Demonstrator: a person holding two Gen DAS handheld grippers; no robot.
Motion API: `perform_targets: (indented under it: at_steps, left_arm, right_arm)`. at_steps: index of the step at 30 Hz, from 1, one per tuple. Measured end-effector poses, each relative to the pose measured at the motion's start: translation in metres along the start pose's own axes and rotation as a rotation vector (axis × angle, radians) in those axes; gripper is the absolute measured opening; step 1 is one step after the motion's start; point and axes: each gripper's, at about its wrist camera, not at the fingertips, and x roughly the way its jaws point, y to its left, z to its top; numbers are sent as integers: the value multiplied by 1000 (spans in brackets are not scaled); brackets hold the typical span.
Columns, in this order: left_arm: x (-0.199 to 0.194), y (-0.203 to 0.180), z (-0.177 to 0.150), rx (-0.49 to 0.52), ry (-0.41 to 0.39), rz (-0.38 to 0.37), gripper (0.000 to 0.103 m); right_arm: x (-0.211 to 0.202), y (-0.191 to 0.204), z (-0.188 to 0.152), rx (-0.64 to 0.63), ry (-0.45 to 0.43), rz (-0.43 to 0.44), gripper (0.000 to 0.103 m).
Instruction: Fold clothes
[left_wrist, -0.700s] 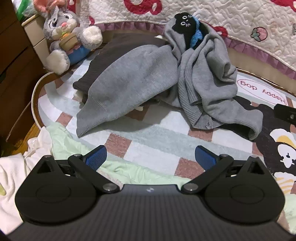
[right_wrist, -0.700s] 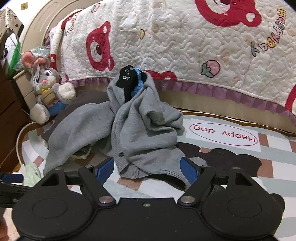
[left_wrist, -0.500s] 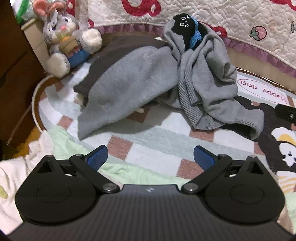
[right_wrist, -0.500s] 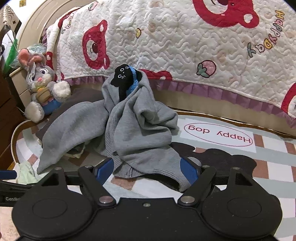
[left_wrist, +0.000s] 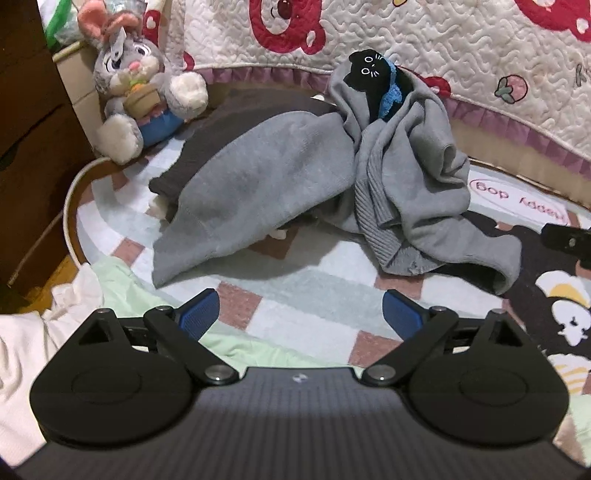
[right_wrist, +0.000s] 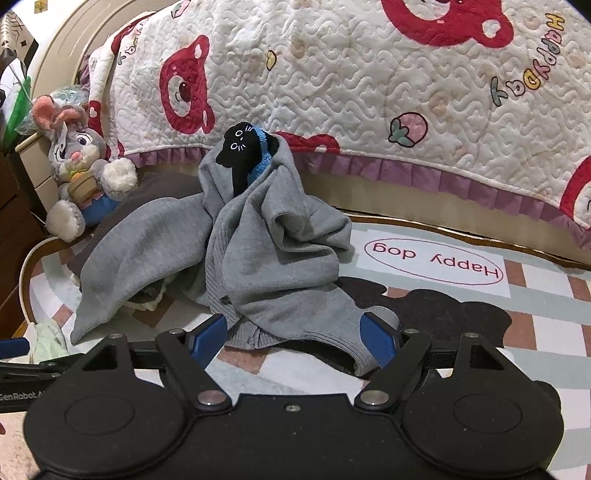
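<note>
- On the rug (right_wrist: 436, 295) before the bed, the grey sweater (right_wrist: 266, 266) lies in a heap; its long axis runs from the spread sleeve at left to the cuffed end at right.
- My right gripper (right_wrist: 295, 336): fingers wide, holding nothing; the sweater's ribbed hem lies just ahead between them, so this hand is nearer.
- My left gripper (left_wrist: 301, 314): fingers wide, empty, over bare rug; the sweater (left_wrist: 258, 192) lies ahead, apart.
</note>
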Motion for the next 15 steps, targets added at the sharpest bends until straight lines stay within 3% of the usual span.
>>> perform_targets:
  at_steps: [3,5,12,15]
  left_arm:
    - [2,1,0,-12,15,-2,86]
    - [2,5,1,-46,29,-11,64]
    - [5,-2,-3,-35,38,-11,63]
    - [7,-1,-3,-45,54,-55,63]
  right_arm:
    - [-1,-1,0,6,0,7,83]
    - [-1,-2,0,6,-3,16,83]
    - [-3,-3,-3,-10,-10,35,83]
    - [0,-5,-5,-5,5,15,83]
